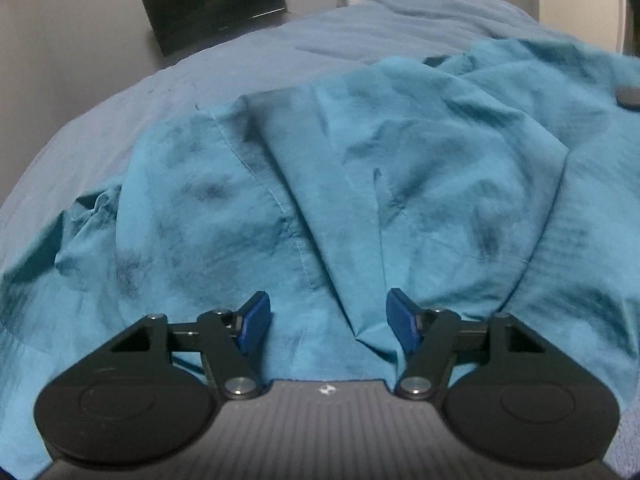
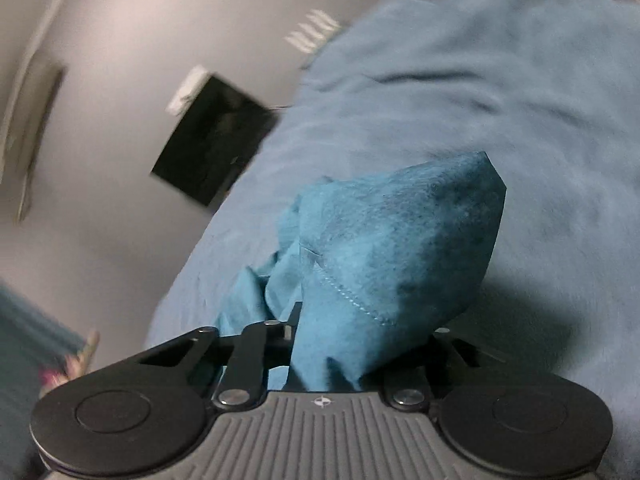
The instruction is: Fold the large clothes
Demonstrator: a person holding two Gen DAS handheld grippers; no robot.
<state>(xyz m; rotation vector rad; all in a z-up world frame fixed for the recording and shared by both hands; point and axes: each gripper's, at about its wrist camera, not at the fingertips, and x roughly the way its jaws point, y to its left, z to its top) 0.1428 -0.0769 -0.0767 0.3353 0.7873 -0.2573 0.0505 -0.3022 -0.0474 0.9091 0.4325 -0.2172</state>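
Across the bed's (image 1: 280, 40) near edge: teal garment (image 1: 360, 184), rumpled, folding barely begun. Right gripper (image 2: 352, 344) clamped on a bunched corner; left gripper (image 1: 328, 316) wide, pads clear of cloth.

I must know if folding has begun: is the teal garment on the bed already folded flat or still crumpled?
Still crumpled. The teal garment lies in loose wrinkled layers on the bed, one part bunched in the shut right gripper.
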